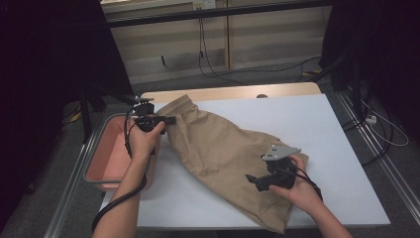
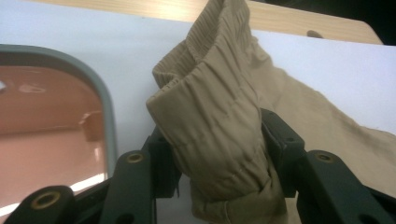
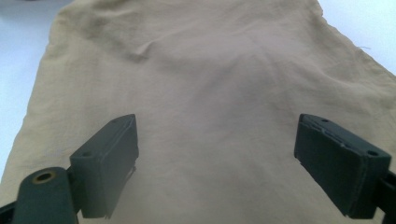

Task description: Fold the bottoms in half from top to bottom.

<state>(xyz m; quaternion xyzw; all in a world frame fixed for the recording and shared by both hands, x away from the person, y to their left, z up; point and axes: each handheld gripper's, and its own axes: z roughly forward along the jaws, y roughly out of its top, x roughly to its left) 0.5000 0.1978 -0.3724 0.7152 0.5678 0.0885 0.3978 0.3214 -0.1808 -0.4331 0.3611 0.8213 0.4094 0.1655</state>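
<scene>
A tan cloth garment [image 1: 218, 148] with a ribbed elastic waistband lies spread slantwise on the white table [image 1: 317, 124]. At the table's left, my left gripper [image 1: 168, 120] is shut on a bunched fold of the waistband corner. In the left gripper view the fold [image 2: 215, 107] stands up between both pads, which press on it from either side of my left gripper [image 2: 217, 140]. My right gripper [image 1: 250, 179] hovers over the garment's near end, pointing left. Its jaws stand wide apart above flat cloth [image 3: 201, 70], and my right gripper [image 3: 217, 154] has nothing pinched between them.
A pink bin with a grey rim [image 1: 106, 153] sits against the table's left edge, and its rim [image 2: 105, 102] is close beside my left gripper. A wooden strip [image 1: 233, 92] runs along the table's far edge. Cables lie on the floor beyond and to the right.
</scene>
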